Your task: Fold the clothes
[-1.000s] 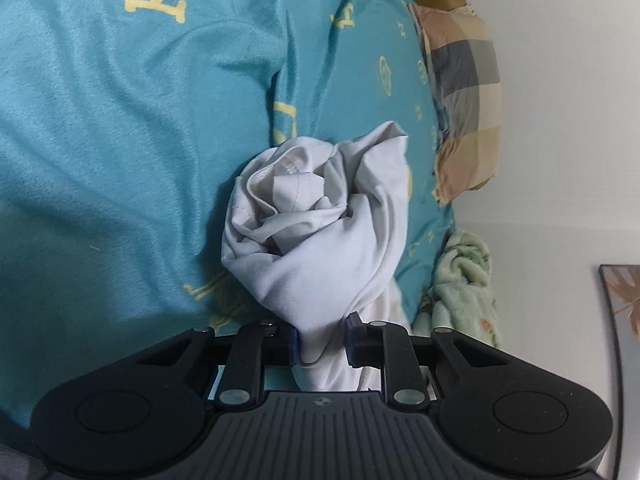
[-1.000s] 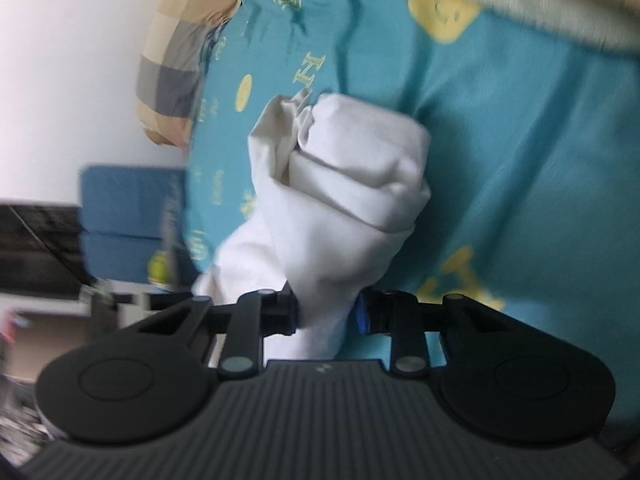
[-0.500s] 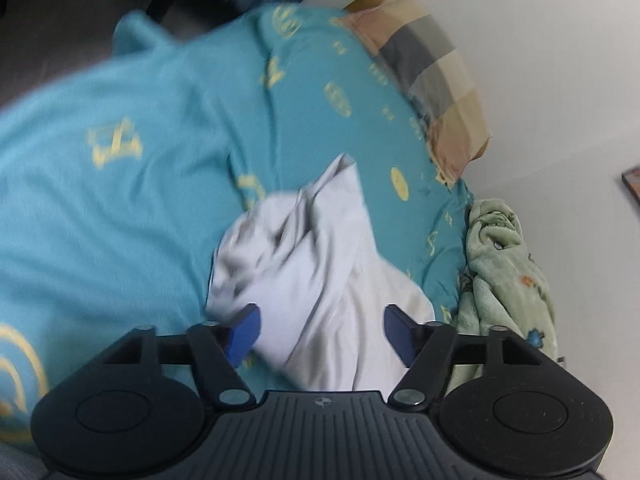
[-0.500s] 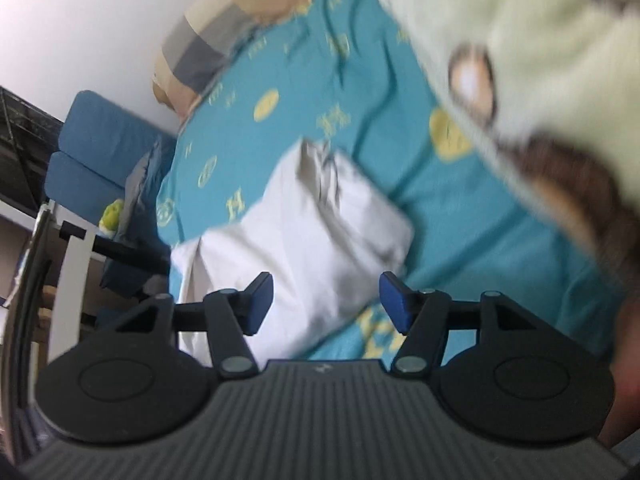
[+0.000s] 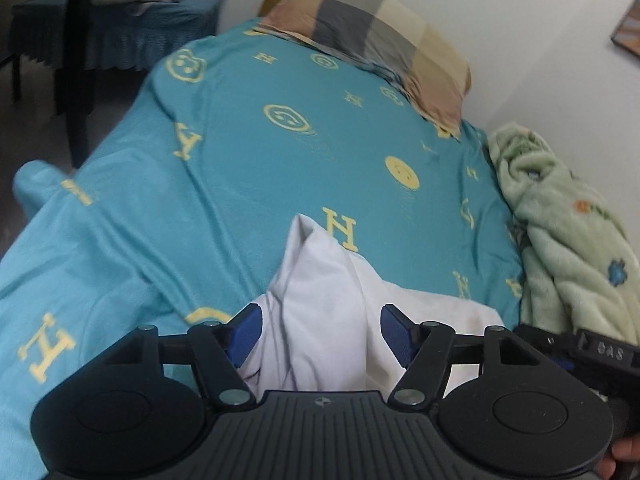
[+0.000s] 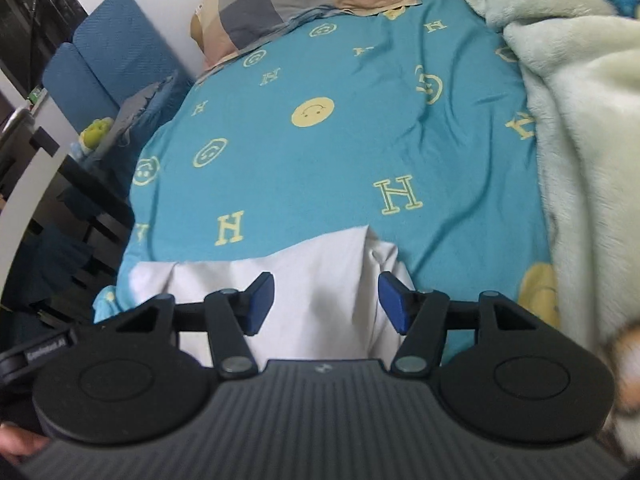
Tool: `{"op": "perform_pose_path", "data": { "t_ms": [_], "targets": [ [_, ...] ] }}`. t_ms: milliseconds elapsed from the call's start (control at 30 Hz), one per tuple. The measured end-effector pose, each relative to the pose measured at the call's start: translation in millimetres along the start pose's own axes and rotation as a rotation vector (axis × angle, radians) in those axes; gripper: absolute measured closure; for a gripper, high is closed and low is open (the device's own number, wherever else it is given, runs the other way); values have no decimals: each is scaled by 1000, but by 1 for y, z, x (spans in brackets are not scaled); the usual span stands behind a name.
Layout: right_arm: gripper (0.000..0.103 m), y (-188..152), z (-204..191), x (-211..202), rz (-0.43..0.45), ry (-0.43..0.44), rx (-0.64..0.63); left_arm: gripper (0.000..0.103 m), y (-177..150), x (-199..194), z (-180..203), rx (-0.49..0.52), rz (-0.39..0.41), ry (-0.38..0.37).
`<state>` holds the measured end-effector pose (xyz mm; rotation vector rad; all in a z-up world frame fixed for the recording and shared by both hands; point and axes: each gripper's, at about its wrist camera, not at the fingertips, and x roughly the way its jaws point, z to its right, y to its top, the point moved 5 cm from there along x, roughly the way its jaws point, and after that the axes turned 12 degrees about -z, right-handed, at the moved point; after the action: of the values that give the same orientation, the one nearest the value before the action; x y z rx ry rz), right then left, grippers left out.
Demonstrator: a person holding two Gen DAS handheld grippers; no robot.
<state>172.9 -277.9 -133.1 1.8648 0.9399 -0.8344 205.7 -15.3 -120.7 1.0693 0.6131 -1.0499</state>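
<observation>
A white garment [image 5: 320, 300] lies bunched on the teal bedsheet [image 5: 280, 168] at the near edge of the bed. My left gripper [image 5: 322, 326] is open, its blue pads apart on either side of a raised fold, not pinching it. In the right wrist view the same garment [image 6: 320, 280] lies flatter, and my right gripper [image 6: 326, 304] is open above it, holding nothing. The right gripper's body [image 5: 592, 350] shows at the right edge of the left wrist view.
A checked pillow [image 5: 372, 44] lies at the head of the bed by the white wall. A pale green fleece blanket [image 5: 568, 240] is heaped along the bed's right side. A dark table [image 5: 76, 60] and blue seat [image 6: 108, 60] stand left of the bed.
Both grippers were shut on the bunched white garment a second ago. They have opened, dropped it onto the sheet and pulled back toward the bed's near edge.
</observation>
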Motion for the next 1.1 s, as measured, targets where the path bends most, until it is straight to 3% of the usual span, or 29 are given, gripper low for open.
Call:
{"op": "perform_pose_path", "data": {
  "t_ms": [133,167,233,267,333,633,767,1100],
  "targets": [
    [50,5,10,25,3,-11,7,64,-2,29,-3,17,-39,-9],
    [58,6,13,31,0,-18,7,67,-2,33,-5,19,-38,-8],
    [75,6,19,36,-11,-8,27,86,-2,38,-10,9,-33,-24],
    [88,5,22,39,-17,-3,38,88,-1,38,-13,-4,-29,-42],
    [96,6,24,37,7,1,40,94,1,35,-19,-32,-19,-77],
    [98,6,36,41,37,-42,63,96,1,15,-28,-63,33,-117],
    [98,6,42,43,50,-60,74,95,-1,30,-31,-65,2,-71],
    [96,0,43,1,175,-16,149,81,-22,2,-32,-90,46,-52]
  ]
}}
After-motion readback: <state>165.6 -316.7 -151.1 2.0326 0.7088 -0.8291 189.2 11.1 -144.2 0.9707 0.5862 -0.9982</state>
